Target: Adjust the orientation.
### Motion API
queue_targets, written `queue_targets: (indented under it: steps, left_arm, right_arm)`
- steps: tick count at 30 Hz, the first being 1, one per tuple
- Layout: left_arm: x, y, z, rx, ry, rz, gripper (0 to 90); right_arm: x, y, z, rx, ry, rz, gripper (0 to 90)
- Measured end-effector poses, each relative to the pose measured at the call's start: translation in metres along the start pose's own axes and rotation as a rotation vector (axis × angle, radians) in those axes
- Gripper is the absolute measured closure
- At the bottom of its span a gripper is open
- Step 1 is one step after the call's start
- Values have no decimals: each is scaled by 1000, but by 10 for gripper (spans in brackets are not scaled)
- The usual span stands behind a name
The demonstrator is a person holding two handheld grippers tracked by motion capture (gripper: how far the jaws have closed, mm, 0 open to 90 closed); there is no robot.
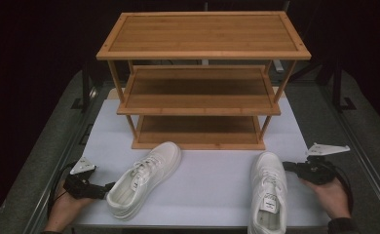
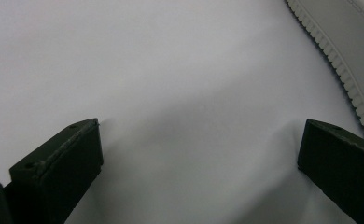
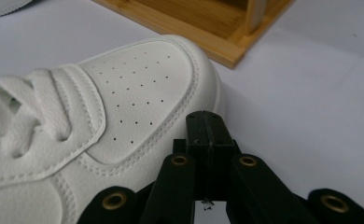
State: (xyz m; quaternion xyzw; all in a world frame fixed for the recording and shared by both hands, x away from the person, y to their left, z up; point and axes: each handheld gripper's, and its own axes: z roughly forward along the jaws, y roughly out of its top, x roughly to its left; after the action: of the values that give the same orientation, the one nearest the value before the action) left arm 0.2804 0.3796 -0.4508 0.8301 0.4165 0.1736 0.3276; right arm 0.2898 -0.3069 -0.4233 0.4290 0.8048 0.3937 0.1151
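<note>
So the two white sneakers sit on the white table top in front of the rack — the right shoe [image 1: 267,187] lies near the front edge with its toe pointing at the rack, and the left shoe [image 1: 142,178] is angled, toe up toward the rack's bottom shelf. The right gripper [image 1: 289,166] comes in level from the side, its tip right at the shoe's outer edge by the toe; in the right gripper view its jaws are pressed together with nothing between them, just beside the toe cap with its little punched holes and stitched seams. The person's right hand [image 1: 330,192] wraps the gripper body from behind. The left gripper [image 1: 109,186] lies low by the left shoe's heel, jaws spread wide and holding nothing — in the left gripper view the shoe's ribbed sole edge runs past one jaw. Behind both stands the wooden shoe rack [image 1: 203,80], three slatted bamboo-looking shelves on thin posts.
</note>
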Motion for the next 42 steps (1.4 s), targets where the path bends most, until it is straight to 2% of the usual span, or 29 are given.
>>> queue_targets:
  steps: [7, 16, 19, 23, 29, 33, 35, 38, 42]
  left_arm:
    - [0, 0, 0, 1, 0, 0, 0]
    - [0, 0, 0, 2, -1, -1, 0]
    - [0, 0, 0, 2, 0, 0, 0]
    - [0, 0, 0, 2, 0, 0, 0]
    - [0, 0, 0, -1, 1, 1, 0]
    - [0, 0, 0, -1, 1, 2, 0]
    - [0, 0, 0, 0, 1, 2, 0]
    - [0, 0, 0, 0, 1, 2, 0]
    - [0, 0, 0, 0, 1, 2, 0]
  right_arm:
    - [9, 21, 21, 29, 15, -33, 899]
    - [32, 50, 56, 69, 61, -110, 899]
    - [35, 53, 59, 73, 55, -120, 898]
    - [31, 50, 45, 34, 68, -81, 832]
    - [36, 33, 1, -28, 91, 14, 595]
    - [53, 21, -29, -57, 100, 8, 498]
    - [62, 16, -42, -72, 105, 5, 480]
    - [74, 8, -57, -92, 118, -6, 454]
    - [84, 0, -64, -103, 135, -12, 427]
